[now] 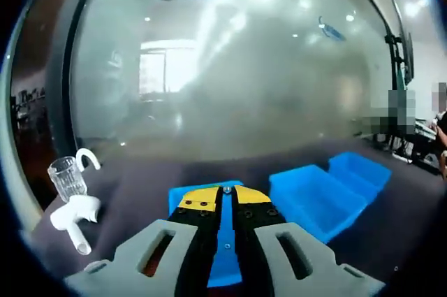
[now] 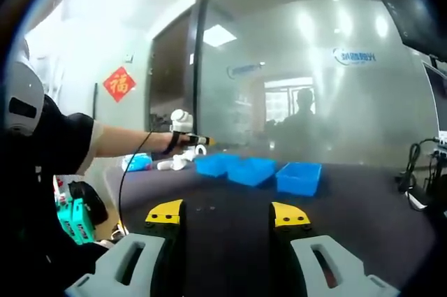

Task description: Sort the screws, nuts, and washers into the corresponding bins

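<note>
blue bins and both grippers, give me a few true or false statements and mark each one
1. The left gripper is shut. True.
2. The right gripper is shut on a screw. False: it is open, with nothing between its tips.
3. Three blue bins stand in a row on the dark table in the right gripper view. True.
4. The bins are red. False: they are blue.
5. A clear glass stands left of the bins in the left gripper view. True.
</note>
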